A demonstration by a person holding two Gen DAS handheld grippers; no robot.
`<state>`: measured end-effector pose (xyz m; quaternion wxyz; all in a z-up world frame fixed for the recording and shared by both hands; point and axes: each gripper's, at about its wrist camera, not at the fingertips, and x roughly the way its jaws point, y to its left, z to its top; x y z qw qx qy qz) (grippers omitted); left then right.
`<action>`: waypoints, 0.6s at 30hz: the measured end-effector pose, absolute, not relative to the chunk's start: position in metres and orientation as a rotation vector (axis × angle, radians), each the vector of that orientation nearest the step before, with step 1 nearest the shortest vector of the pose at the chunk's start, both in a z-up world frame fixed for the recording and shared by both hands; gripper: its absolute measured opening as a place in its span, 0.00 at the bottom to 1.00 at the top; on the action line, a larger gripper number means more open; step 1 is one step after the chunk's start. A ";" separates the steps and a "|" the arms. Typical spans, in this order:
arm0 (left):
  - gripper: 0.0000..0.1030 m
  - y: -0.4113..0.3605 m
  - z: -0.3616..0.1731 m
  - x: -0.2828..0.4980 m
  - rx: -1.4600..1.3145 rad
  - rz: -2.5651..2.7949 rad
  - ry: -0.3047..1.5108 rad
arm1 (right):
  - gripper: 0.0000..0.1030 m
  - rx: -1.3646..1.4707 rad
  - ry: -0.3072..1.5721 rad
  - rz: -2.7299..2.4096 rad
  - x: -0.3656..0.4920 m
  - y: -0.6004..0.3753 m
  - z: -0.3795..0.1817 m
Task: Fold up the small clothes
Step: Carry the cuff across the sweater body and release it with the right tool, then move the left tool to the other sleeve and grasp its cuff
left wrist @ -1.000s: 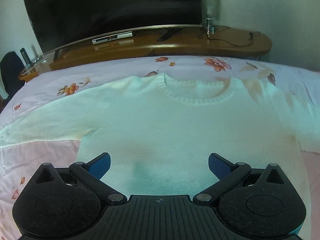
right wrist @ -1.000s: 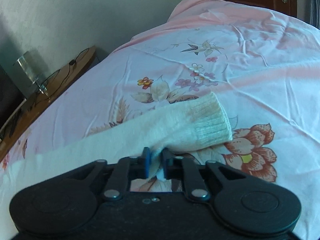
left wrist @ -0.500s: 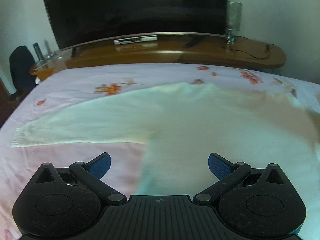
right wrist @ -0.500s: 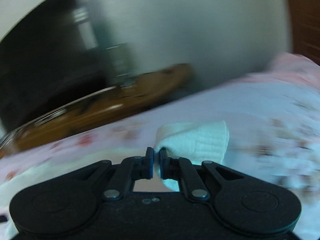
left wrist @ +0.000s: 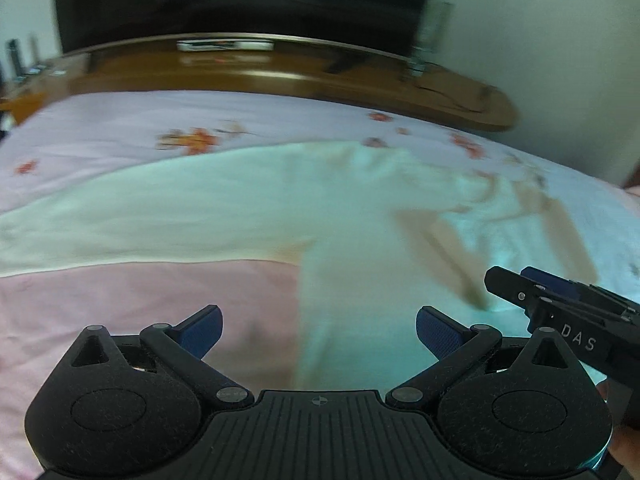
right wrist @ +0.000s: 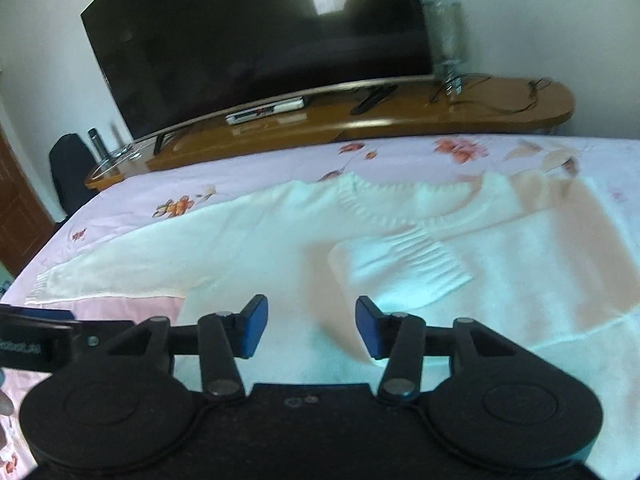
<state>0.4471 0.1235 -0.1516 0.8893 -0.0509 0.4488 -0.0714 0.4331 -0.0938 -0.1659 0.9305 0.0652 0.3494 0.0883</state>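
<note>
A cream knit sweater [right wrist: 248, 240] lies spread flat on a bed [right wrist: 280, 168] covered in a pink floral sheet, its ribbed collar [right wrist: 384, 208] pointing toward the dark television [right wrist: 260, 36] that stands on a curved wooden surface [right wrist: 400, 120] beyond the far edge of the bed. One sleeve [right wrist: 404, 264] is folded across the sweater's chest, its ribbed cuff lying just below the collar, while the other sleeve [right wrist: 120, 272] stretches straight out from the sweater's body toward the side of the bed nearest a dark chair [right wrist: 72, 172]. The right claw [right wrist: 311, 326] hovers over the lower part of the sweater with its blue-padded fingers [right wrist: 254, 324] spread wide apart and nothing between them. The left claw [left wrist: 319, 330], also wide open and empty, hangs near the sweater's side edge where the outstretched sleeve meets the body, with bare pink sheet showing beside that edge; in the left wrist view the sweater [left wrist: 380, 260] is blurred, and the right claw [left wrist: 548, 290] shows side-on above the sweater. A tall glass vase [right wrist: 448, 40] stands on the wooden surface beside the television, with a cable trailing from it.
</note>
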 end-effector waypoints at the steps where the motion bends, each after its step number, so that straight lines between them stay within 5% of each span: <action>1: 1.00 0.117 -0.152 0.449 -0.115 -0.185 0.937 | 0.47 0.120 0.709 0.148 0.431 -0.099 -0.164; 16: 0.99 -0.021 -0.185 0.472 0.045 -0.250 0.901 | 0.49 0.120 0.710 -0.099 0.388 -0.207 -0.178; 18: 0.87 -0.022 -0.190 0.480 0.016 -0.226 0.893 | 0.49 0.129 0.708 -0.090 0.387 -0.215 -0.180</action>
